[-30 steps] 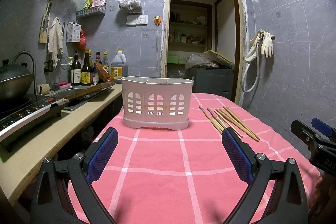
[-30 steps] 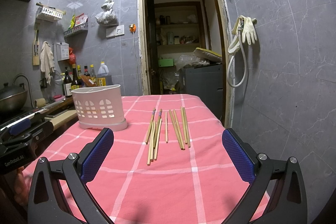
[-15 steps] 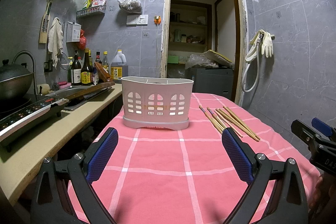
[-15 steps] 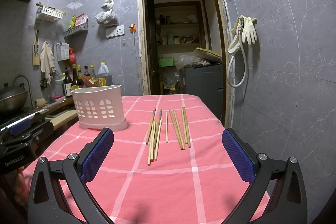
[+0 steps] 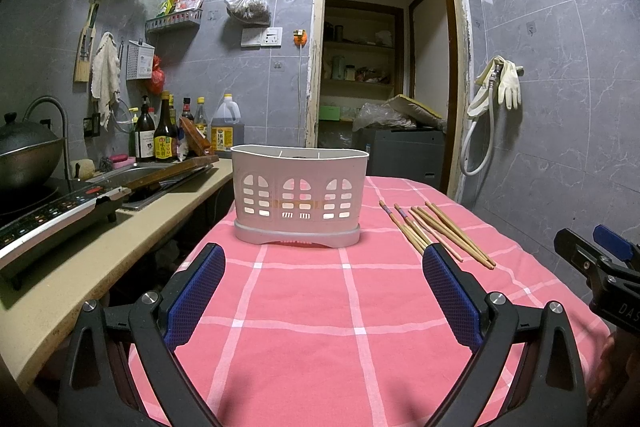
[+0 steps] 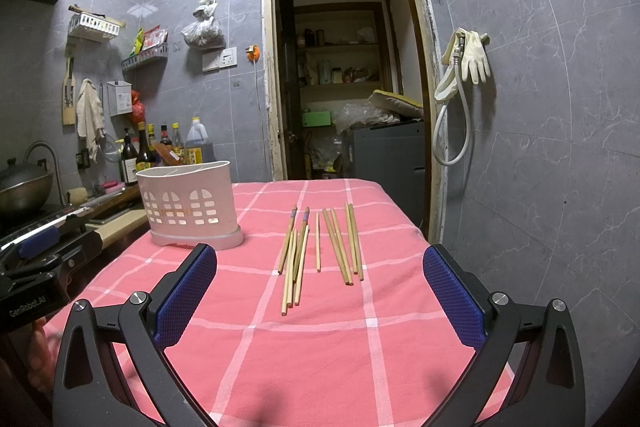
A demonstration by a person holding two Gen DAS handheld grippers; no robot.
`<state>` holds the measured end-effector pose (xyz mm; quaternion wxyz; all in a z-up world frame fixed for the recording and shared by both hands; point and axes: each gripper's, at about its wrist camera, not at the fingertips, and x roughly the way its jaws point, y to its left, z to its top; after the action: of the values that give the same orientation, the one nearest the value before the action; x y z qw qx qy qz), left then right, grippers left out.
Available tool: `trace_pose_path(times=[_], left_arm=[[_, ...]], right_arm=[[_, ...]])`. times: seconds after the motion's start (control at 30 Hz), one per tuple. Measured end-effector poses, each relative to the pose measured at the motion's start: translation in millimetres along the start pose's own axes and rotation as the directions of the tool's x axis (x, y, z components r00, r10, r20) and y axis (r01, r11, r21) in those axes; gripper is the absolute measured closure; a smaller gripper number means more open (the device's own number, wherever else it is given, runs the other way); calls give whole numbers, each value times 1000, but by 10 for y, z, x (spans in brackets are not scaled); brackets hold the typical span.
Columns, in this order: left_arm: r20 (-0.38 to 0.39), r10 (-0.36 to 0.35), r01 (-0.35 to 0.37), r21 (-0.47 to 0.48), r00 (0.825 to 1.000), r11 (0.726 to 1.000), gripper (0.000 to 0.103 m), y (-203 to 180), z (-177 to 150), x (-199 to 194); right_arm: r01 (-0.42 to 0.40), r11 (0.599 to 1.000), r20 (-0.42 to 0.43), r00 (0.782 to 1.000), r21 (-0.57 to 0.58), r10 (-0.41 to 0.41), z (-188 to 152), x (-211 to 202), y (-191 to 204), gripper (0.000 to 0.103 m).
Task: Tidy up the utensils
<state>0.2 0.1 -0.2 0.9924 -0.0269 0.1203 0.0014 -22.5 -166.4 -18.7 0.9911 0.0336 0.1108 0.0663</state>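
A white slotted utensil holder (image 5: 300,199) (image 6: 190,205) stands upright on the pink checked tablecloth (image 5: 320,307) (image 6: 320,347). Several wooden chopsticks (image 6: 320,247) (image 5: 436,231) lie loose on the cloth to the holder's right, some with purple-banded ends. My left gripper (image 5: 322,299) hovers open in front of the holder, nothing between its blue pads. My right gripper (image 6: 320,297) is open too, just short of the chopsticks' near ends. Each gripper's body shows at the edge of the other's view.
A counter (image 5: 80,267) runs along the table's left side with an induction cooker (image 5: 48,219), a wok, a sink and bottles (image 5: 160,135). A tiled wall with hanging gloves (image 6: 472,59) closes off the right. An open doorway (image 5: 380,67) lies beyond the table.
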Motion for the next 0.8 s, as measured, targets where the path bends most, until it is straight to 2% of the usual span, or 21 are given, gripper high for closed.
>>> trace_pose_path(times=[0.6,0.67,0.8], left_arm=[[-14,10,-10,-2,1000,1000,6,-41,4,-17],[-13,7,-7,-3,1000,1000,6,39,-47,115],[-3,1,-1,-1,1000,1000,6,42,-20,121]], right_arm=[[3,1000,-28,1000,8,-2,-27,94,-23,0],[7,1000,-36,999,8,-7,-17,106,-32,0],[13,1000,-49,999,14,-12,41,179,-69,0]])
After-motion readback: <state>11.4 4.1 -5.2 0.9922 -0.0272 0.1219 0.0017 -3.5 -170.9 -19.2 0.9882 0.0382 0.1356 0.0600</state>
